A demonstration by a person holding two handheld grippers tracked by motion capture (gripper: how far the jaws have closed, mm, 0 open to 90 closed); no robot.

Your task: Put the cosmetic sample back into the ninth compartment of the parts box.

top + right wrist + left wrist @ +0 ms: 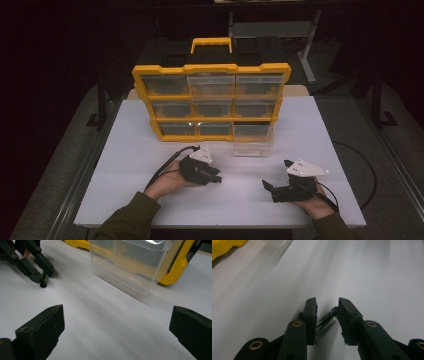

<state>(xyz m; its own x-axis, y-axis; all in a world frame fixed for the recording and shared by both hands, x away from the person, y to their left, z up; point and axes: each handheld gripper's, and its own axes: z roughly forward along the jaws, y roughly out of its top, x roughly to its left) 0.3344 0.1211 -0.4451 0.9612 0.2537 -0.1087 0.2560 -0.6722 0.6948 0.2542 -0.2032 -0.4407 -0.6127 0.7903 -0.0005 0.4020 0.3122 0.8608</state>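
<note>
A small clear-greenish tube point(326, 320) with a dark end lies slantwise on the white table point(150, 165) between the pads of my left gripper point(327, 312). Its ends meet both pads, so the jaws stand narrow and closed on it. In the high view my left gripper point(217, 177) rests low on the table left of centre, pointing right. The right gripper view shows that left gripper point(45, 275) at top left with the tube's point(44, 282) dark tip poking out below its jaws. My right gripper point(117, 320) stands wide open over bare table, and in the high view this gripper point(267, 186) sits at the front right.
A yellow drawer organizer point(210, 70) with clear drawers stands upright at the table's back centre. One clear drawer point(252, 147) is pulled out and sits on the table in front of its lower right slot, also close ahead of my right gripper as the clear drawer point(130, 267).
</note>
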